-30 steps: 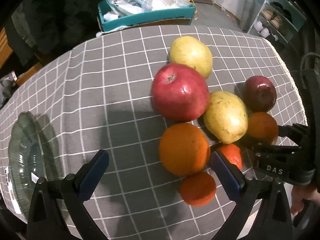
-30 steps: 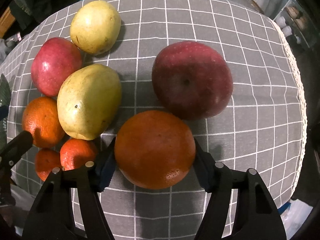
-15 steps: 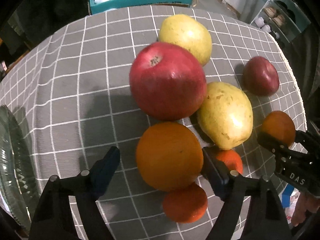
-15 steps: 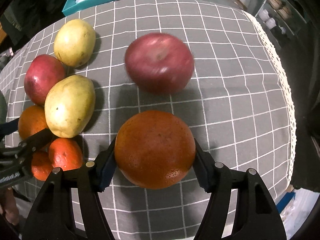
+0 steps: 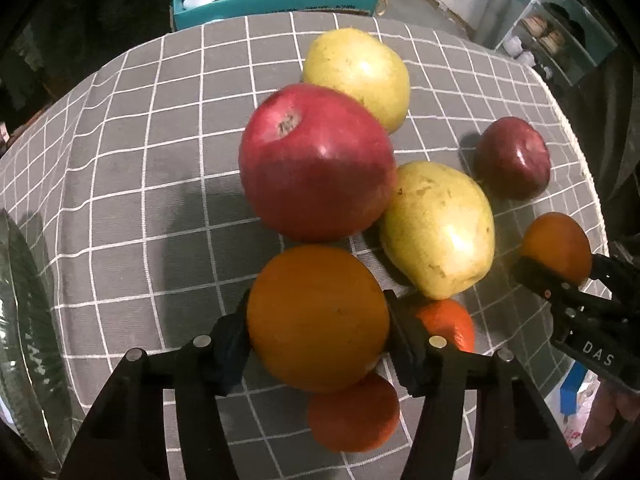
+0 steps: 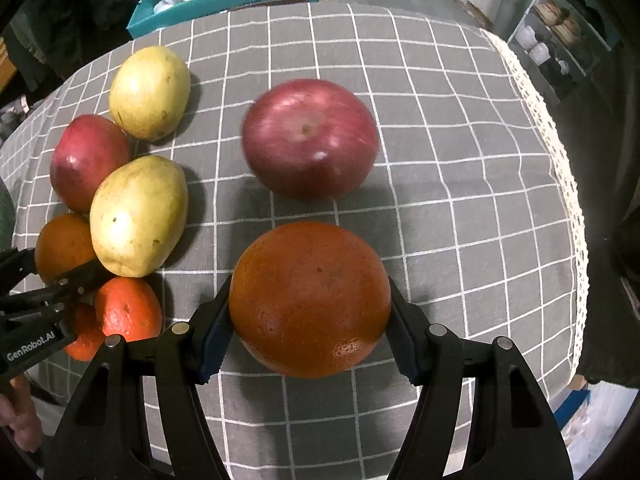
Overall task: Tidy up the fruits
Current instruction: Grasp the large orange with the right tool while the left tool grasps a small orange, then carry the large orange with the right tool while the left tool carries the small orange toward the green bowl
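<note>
The left gripper (image 5: 318,344) is closing both pads on a large orange (image 5: 318,318) near the front edge of the checked tablecloth (image 5: 140,200), its jaws spread only as wide as the fruit. Whether this orange is resting on the cloth or raised cannot be told. The right gripper (image 6: 310,332) is clamping a darker orange (image 6: 310,300) the same way, toward the front right of the cloth.

Just behind the left-held orange, a red apple (image 5: 316,160) is lying with its stem pit tilted up and to the left. A yellow pear (image 5: 438,228) is lying on its side beside it, touching it, long axis running from the apple toward the front right. A second yellow pear (image 5: 358,78) is sitting behind the apple, toward the far edge. A dark red apple (image 6: 310,138) is sitting apart, stem pit facing up. Two small tangerines (image 5: 354,416) are lying at the front edge beside the left-held orange. A glass plate (image 5: 24,320) is showing at the left edge.
</note>
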### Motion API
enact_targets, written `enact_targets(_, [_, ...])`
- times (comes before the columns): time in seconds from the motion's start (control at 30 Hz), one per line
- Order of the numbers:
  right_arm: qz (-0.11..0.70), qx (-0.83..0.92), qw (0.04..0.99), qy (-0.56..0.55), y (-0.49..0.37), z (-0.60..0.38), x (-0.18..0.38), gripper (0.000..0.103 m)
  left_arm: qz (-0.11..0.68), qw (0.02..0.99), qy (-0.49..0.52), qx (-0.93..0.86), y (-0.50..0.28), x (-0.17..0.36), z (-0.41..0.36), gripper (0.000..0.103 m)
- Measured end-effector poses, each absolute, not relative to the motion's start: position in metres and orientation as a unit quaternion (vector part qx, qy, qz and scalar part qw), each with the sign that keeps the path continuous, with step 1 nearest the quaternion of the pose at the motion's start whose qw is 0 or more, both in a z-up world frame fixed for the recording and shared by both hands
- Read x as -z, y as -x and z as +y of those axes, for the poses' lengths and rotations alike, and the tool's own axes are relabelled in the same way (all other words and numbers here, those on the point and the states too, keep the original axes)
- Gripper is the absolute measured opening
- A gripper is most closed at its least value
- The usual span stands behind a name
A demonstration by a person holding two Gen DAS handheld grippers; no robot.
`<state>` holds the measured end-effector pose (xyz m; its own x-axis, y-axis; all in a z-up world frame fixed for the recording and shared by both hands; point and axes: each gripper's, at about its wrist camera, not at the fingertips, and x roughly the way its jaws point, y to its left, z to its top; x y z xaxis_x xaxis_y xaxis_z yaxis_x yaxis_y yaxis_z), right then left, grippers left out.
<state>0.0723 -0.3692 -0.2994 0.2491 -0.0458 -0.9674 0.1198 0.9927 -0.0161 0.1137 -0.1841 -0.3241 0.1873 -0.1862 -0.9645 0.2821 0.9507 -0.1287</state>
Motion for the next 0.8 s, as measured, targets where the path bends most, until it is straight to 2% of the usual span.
enact_targets(0.33, [0.575,0.052,0.816,-0.020,-0.073,-0.356,0.269,0.067,0.583,0.800,-0.027,0.136,-0.103,0.284,-0.162,0.061])
enact_targets(0.8, [0.495,0.042,0.868,0.001,-0.055,-0.326,0.197,0.067,0.509,0.851,-0.019,0.128,-0.080,0.211,-0.143,0.061])
